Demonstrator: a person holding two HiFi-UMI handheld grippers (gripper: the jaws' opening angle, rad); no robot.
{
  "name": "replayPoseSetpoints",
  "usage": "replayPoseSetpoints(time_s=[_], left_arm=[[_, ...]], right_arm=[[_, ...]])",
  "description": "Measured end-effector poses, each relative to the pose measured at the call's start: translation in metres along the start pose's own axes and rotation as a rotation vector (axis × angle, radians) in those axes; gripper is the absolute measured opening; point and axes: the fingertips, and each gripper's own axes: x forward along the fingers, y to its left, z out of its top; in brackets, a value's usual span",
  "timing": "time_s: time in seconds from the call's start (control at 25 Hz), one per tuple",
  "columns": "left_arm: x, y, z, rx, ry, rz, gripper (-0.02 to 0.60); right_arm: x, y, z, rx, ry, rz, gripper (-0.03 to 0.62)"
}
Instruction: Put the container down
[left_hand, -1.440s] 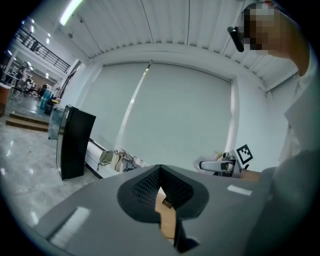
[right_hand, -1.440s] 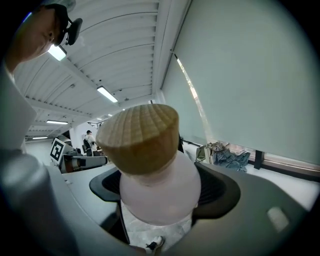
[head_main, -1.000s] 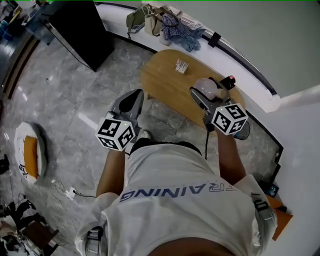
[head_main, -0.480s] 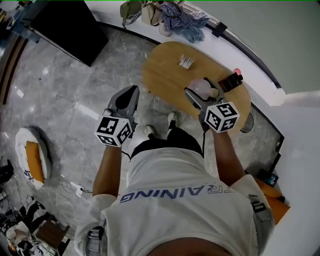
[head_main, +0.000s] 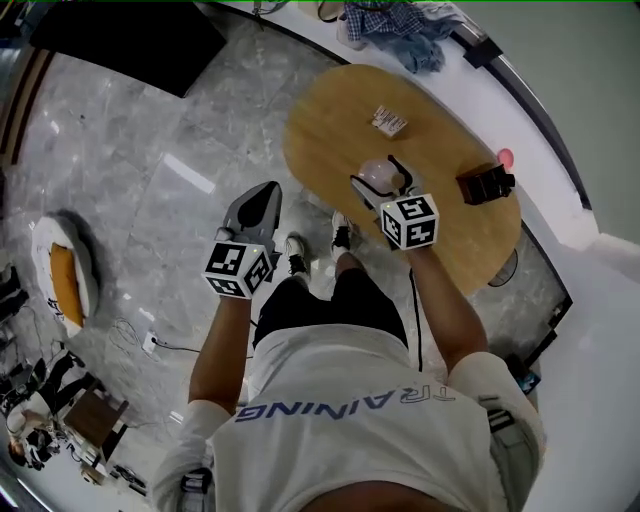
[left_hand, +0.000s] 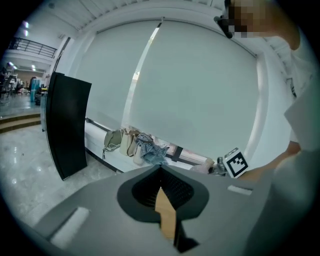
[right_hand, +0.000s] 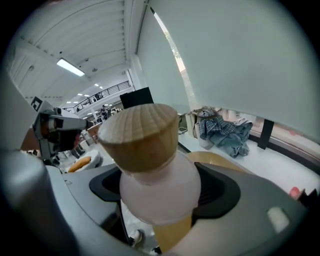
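tools I'm working: two, left tool (head_main: 265, 192) and right tool (head_main: 376, 186)
container (right_hand: 157, 192): one
tabletop (head_main: 325, 125): one
small packet (head_main: 389, 121): one

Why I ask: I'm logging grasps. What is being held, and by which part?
The right gripper holds the frosted container by its round body, just below the wooden stopper. The left gripper is shut and empty.

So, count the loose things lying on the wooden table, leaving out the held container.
2: a small printed packet toward the far side, and a black object at the right end. The pink bit beside it may be separate.
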Motion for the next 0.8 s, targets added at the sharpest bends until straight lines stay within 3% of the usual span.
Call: replayPoseSetpoints(time_s=[0.24,0.48,0.8], left_arm=[[0.045,0.007,-0.025,-0.02,0.047,0.02,0.0],[0.057,0.028,-0.05,-0.047,0.088,0.061,0.0],[0.095,0.065,-0.071,-0.083,0.093,0.108,0.0]], right_arm=[[0.097,-0.038,-0.046,-0.036,0.097,0.018,0.422],[0.18,-0.059,-0.111,-0.103,0.216,0.039,0.422],[0.272,-0.075,-0.144,-0.17,0.243,0.031,0.422]])
